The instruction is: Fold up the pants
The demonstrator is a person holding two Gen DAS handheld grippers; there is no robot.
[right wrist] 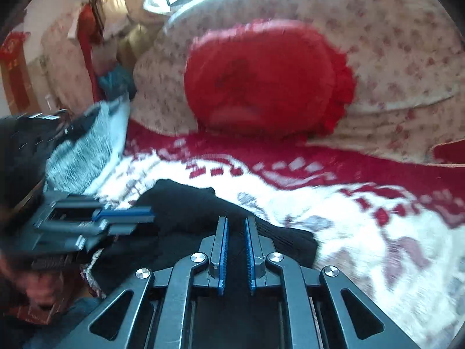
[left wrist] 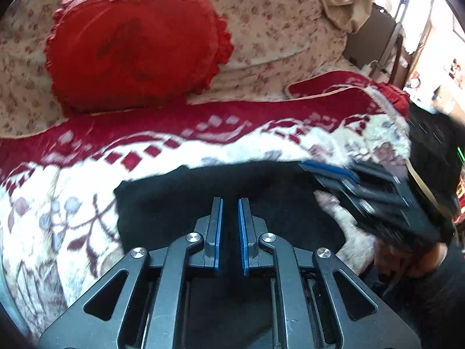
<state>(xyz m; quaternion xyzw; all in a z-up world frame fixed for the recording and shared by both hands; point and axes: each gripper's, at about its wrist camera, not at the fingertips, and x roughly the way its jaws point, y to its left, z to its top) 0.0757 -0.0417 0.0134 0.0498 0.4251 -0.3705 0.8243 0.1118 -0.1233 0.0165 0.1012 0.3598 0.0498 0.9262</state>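
Black pants [left wrist: 174, 203] lie on a red and white patterned blanket [left wrist: 72, 203]. My left gripper [left wrist: 231, 200] stands over them, its jaws nearly together with black cloth filling the narrow gap. In the same view my right gripper [left wrist: 312, 171] reaches in from the right to the pants' far edge. In the right wrist view the pants [right wrist: 180, 200] show a ribbed band [right wrist: 290, 238] close to my right gripper [right wrist: 236, 219], whose pads are also pinched on black cloth. My left gripper [right wrist: 145, 219] comes in from the left at the pants' edge, blurred.
A round red frilled cushion [left wrist: 136, 49] [right wrist: 261, 78] leans on the floral backrest [left wrist: 276, 14] behind the blanket [right wrist: 363, 218]. A grey fuzzy cloth [right wrist: 84, 151] lies at the far left. A person's hand [left wrist: 407, 258] holds the right gripper. Room furniture stands beyond the right end.
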